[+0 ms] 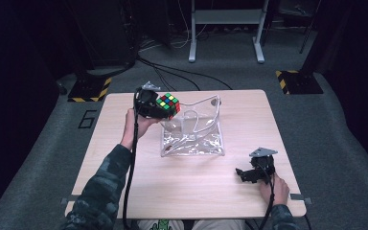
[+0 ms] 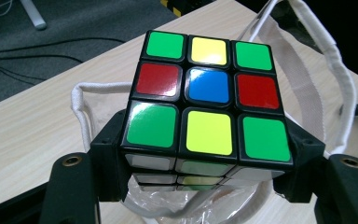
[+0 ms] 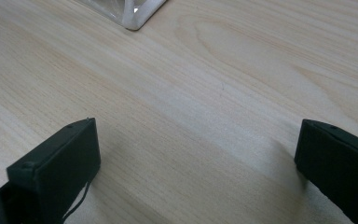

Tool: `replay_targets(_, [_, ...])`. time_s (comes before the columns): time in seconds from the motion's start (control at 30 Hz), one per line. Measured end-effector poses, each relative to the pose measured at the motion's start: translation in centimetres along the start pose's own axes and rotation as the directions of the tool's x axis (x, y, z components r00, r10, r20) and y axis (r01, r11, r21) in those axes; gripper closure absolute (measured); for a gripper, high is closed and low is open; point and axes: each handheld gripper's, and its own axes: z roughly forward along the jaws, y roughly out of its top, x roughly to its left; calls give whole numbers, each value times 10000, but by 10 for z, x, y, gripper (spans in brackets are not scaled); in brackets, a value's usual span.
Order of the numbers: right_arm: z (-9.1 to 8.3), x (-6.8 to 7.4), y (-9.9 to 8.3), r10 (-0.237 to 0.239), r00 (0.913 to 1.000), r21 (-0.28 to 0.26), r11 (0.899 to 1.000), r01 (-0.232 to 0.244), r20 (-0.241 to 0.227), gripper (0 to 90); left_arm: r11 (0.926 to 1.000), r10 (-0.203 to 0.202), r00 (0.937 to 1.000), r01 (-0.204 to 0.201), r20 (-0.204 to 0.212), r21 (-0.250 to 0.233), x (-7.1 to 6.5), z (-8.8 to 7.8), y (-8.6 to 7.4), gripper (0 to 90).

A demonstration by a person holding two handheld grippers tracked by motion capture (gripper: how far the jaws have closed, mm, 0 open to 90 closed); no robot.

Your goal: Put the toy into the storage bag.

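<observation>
My left gripper (image 1: pixel 165 109) is shut on a colour cube (image 1: pixel 168 104), held above the left rim of a clear plastic bag (image 1: pixel 191 136) with white cord handles. In the left gripper view the cube (image 2: pixel 206 100) sits between both black jaws, its top face showing green, yellow, red and blue squares, with the bag's open mouth (image 2: pixel 191 205) right beneath it. My right gripper (image 1: pixel 242 175) rests low over the table near the front right corner; in its own view the jaws stand wide apart with bare wood between them (image 3: pixel 196 154).
The light wooden table (image 1: pixel 124 182) carries the bag at its middle. A corner of the bag (image 3: pixel 133 11) shows at the top of the right gripper view. Cables, a desk frame (image 1: pixel 225 28) and yellow-black striped bases (image 1: pixel 90 89) lie on the grey floor behind.
</observation>
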Motion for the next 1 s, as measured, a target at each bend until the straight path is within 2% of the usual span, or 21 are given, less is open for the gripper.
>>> replay_targets(0.1, [0, 0, 0, 0, 10000, 1, 10000, 0, -2, 0, 10000, -38, 9998, 39, -196, 24, 0, 5, 1, 335])
replay_targets(0.63, [0, 0, 0, -10, 10000, 0, 10000, 10, -18, 0, 9999, -151, 9986, 152, -516, 18, 0, 14, 11, 335])
replay_targets(0.8, [0, 0, 0, -16, 10000, 2, 10000, 16, -14, 0, 10000, 41, 9971, -34, -755, 92, -1, 15, 12, 335])
replay_targets(0.9, [0, 0, 0, -11, 10000, 1, 10000, 11, -15, 0, 9999, -127, 9965, 133, -830, 62, -1, 19, 13, 335])
replay_targets(1.0, [0, 0, 0, -14, 10000, 3, 10000, 14, -16, 0, 9997, -123, 9964, 138, -838, 180, 0, 22, 15, 336])
